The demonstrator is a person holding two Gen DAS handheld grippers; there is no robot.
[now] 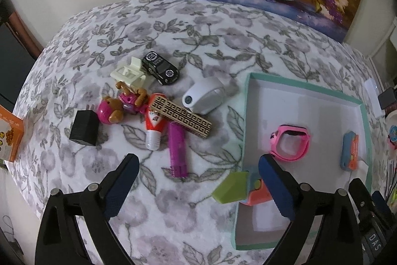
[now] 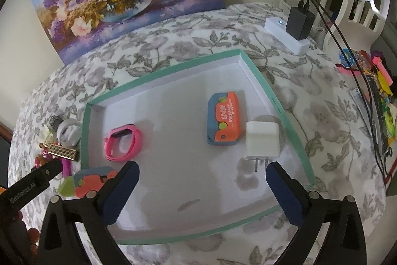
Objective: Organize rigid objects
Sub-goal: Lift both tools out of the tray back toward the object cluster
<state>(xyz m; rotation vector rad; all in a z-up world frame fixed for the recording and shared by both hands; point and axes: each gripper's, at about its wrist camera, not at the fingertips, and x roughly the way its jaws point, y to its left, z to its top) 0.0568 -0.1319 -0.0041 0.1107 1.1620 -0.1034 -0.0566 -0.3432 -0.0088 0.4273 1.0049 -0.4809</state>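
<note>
A teal-rimmed white tray (image 1: 305,88) (image 2: 158,76) lies on the flowered cloth. In it lie a pink watch (image 1: 290,142) (image 2: 122,143), an orange-and-blue case (image 1: 349,150) (image 2: 224,122) and a white charger plug (image 2: 263,140). An orange-blue toy with a green block (image 1: 232,188) (image 2: 86,184) sits at the tray's near left rim. My left gripper (image 1: 198,178) is open and empty above the cloth, in front of a purple tube (image 1: 177,150). My right gripper (image 2: 202,183) is open and empty over the tray.
Left of the tray lie a black car (image 1: 161,67), a cream plastic piece (image 1: 127,73), a pink toy figure (image 1: 119,107), a patterned bar (image 1: 181,117), a red-white bottle (image 1: 153,131), a black box (image 1: 83,128) and a white device (image 1: 206,97). A power strip (image 2: 285,36) stands far right.
</note>
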